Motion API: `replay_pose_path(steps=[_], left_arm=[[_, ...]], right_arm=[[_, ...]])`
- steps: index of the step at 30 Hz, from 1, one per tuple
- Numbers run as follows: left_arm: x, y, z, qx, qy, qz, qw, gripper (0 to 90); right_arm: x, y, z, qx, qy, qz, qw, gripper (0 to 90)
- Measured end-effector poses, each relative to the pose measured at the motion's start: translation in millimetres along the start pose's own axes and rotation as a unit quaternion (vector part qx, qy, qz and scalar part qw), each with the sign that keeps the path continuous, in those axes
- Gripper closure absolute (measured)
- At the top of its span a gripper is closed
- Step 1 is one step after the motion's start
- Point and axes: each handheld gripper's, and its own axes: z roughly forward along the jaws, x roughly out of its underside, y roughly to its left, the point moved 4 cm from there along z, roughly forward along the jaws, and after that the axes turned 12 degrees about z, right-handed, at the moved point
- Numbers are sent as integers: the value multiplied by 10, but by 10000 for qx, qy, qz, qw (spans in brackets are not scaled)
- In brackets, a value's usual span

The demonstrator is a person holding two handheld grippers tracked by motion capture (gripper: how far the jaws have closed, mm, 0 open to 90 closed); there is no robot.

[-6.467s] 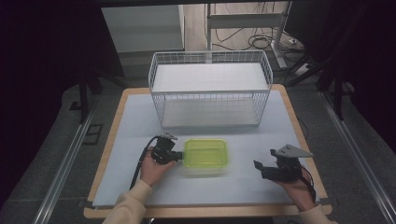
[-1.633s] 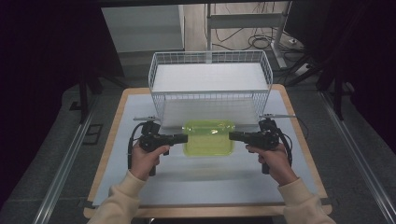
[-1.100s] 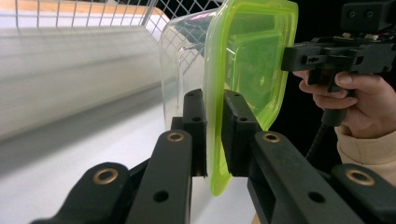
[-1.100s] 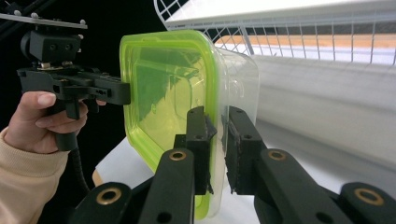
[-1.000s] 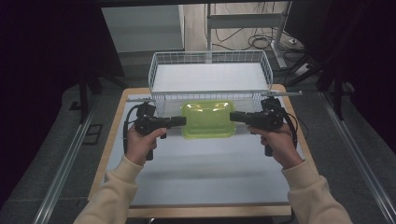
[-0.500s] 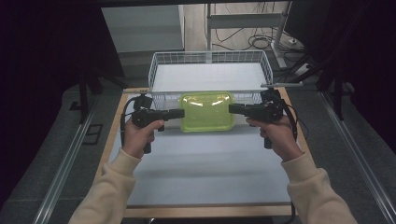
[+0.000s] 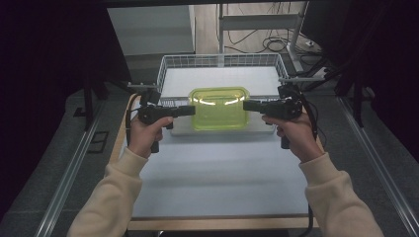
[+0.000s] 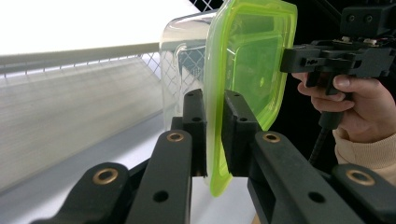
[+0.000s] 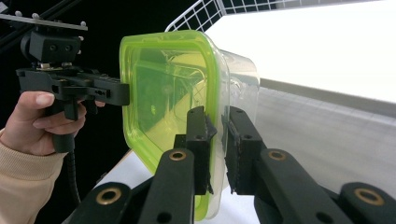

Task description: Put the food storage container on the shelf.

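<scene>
Container (image 7: 219, 108): light, stiff, slick plastic, looks empty. Left gripper (image 7: 185, 110), right gripper (image 7: 252, 105) both clenched on green lid rim, opposite ends, above basket (image 7: 168, 69) near edge.

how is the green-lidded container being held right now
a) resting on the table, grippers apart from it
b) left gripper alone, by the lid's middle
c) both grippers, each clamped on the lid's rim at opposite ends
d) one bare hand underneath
c: the left gripper and the right gripper each pinch the rim of the container at opposite ends, holding it lifted in front of the wire basket.
</scene>
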Motion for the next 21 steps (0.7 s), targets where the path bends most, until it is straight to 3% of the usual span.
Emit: replay_pose_path(steps=[11, 21], left_arm=[[-210, 61, 35, 24, -9, 43, 10000, 818], [-402, 184, 132, -86, 83, 74, 9999, 817]], right_arm=[[-185, -6, -13, 55, -75, 7, 10000, 812], [-400, -81, 41, 205, -122, 4, 9997, 811]])
